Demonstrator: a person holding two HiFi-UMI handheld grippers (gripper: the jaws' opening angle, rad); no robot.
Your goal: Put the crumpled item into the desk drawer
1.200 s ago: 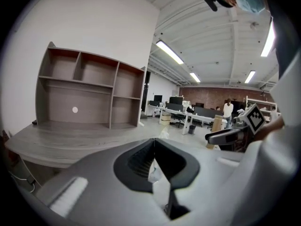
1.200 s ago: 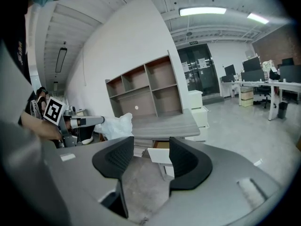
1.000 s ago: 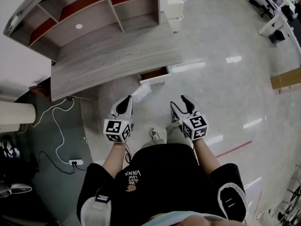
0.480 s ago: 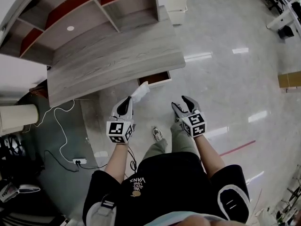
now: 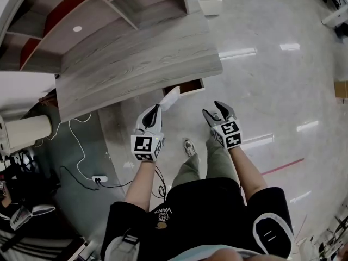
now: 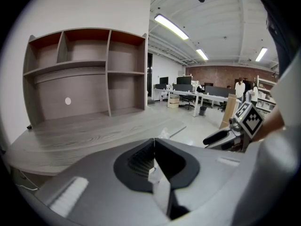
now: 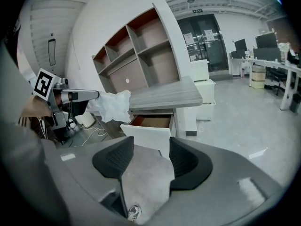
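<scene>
The left hand-held gripper (image 5: 156, 112) is pinching the white crumpled item (image 5: 170, 97) between its closed jaws, holding it in the air just in front of the open drawer (image 5: 187, 86) under the tabletop (image 5: 136, 64). The right hand-held gripper (image 5: 213, 111) is hovering beside it, its 2 jaws standing apart with nothing between them, pointing toward the drawer front.

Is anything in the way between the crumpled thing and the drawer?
No, nothing visible. The drawer is open, and the crumpled item in the left gripper is close beside it, with only air between.
</scene>
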